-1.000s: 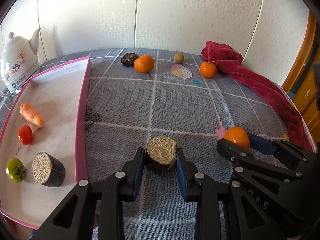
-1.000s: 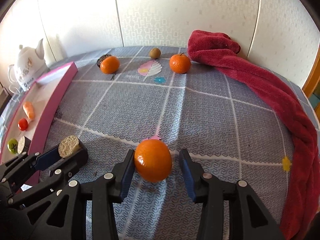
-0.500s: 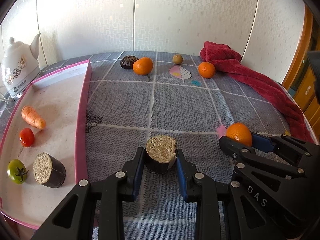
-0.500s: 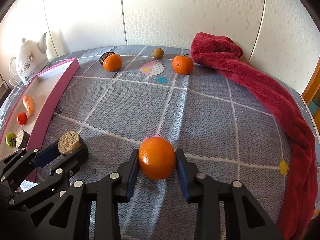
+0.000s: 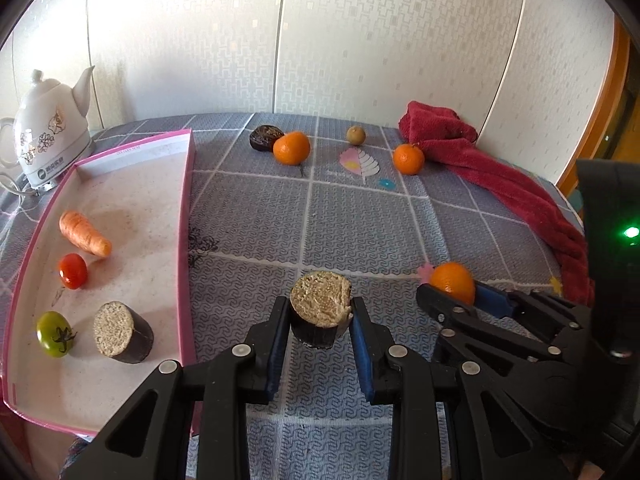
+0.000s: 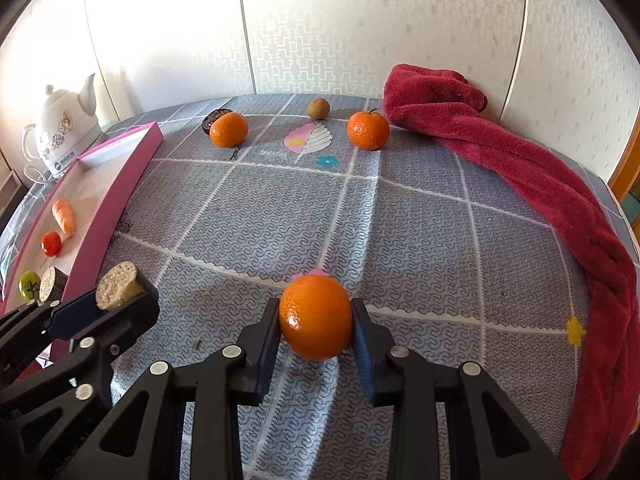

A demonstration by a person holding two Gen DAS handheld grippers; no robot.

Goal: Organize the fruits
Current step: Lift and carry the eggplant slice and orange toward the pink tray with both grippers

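My left gripper [image 5: 320,322] is shut on a cut eggplant piece [image 5: 320,306] and holds it above the cloth, right of the pink tray [image 5: 186,240]. My right gripper [image 6: 316,326] is shut on an orange [image 6: 316,316] and holds it off the table. In the right wrist view the left gripper [image 6: 120,300] shows at the left with the eggplant piece [image 6: 118,284]. In the left wrist view the right gripper [image 5: 452,294] shows at the right with the orange [image 5: 454,282]. Two more oranges [image 5: 292,147] [image 5: 408,158] lie at the back.
The tray holds a carrot [image 5: 84,234], a red tomato [image 5: 73,271], a green tomato [image 5: 54,334] and another eggplant piece [image 5: 122,338]. A dark fruit [image 5: 262,136] and a kiwi [image 5: 355,135] lie at the back. A red towel [image 6: 540,184] runs along the right. A white kettle [image 5: 48,140] stands far left.
Both grippers closed on their items and lifted them: the right jaws shut on the orange, the left jaws tightened on the eggplant piece, and both cameras rose above the table.
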